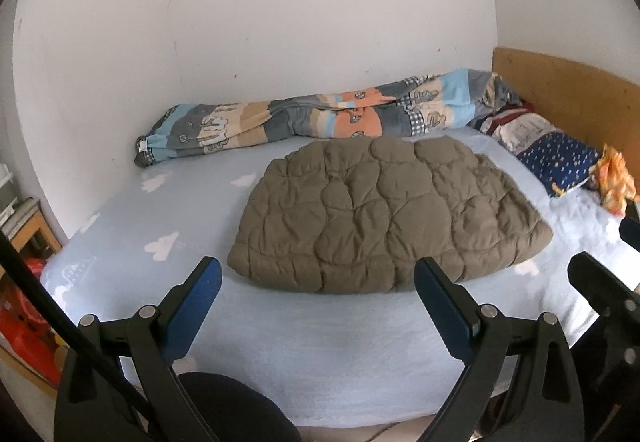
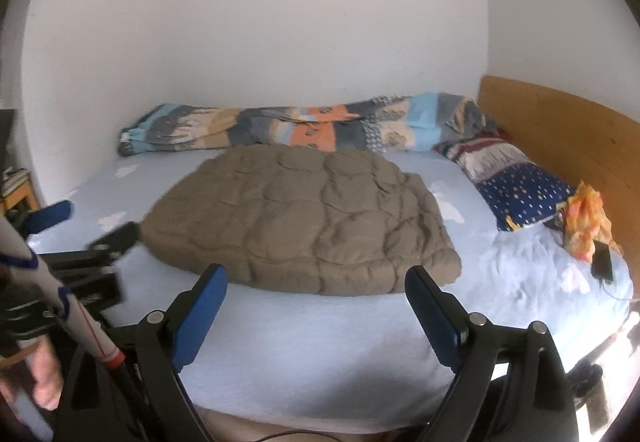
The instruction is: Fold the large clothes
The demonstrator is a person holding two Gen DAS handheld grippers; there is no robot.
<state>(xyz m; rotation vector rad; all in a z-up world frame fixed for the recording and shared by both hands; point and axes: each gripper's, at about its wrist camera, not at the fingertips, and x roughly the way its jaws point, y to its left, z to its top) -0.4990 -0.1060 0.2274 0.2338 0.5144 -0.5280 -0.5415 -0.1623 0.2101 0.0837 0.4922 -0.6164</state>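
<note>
A folded brown quilted jacket [image 1: 384, 214] lies flat in the middle of the bed [image 1: 328, 354], on the pale blue sheet with white clouds. At 12 o'clock from it, along the white wall [image 1: 260, 22], runs a rolled patchwork blanket [image 1: 320, 114]. At 2 o'clock sits a dark blue dotted pillow [image 1: 560, 162] against the wooden headboard [image 1: 560, 90], with an orange cloth [image 1: 612, 178] just beside the pillow.

The right wrist view alone shows a black phone [image 2: 602, 262] at 5 o'clock from the orange cloth, touching it, and bare fingers [image 2: 44, 382] at the lower left edge next to a white stick with a red band [image 2: 80, 318]. The left wrist view alone shows red things and a wooden shelf [image 1: 28, 238] on the floor at 9 o'clock, beside the bed.

The left gripper [image 1: 318, 278] points slightly down over the near edge of the bed, its blue pads spread wide with nothing between them; the jacket's near hem lies just beyond its tips. The right gripper [image 2: 316, 284] has the same downward tilt, spread wide and empty, short of the jacket. Each view catches part of the other gripper at its edge, blurred.
</note>
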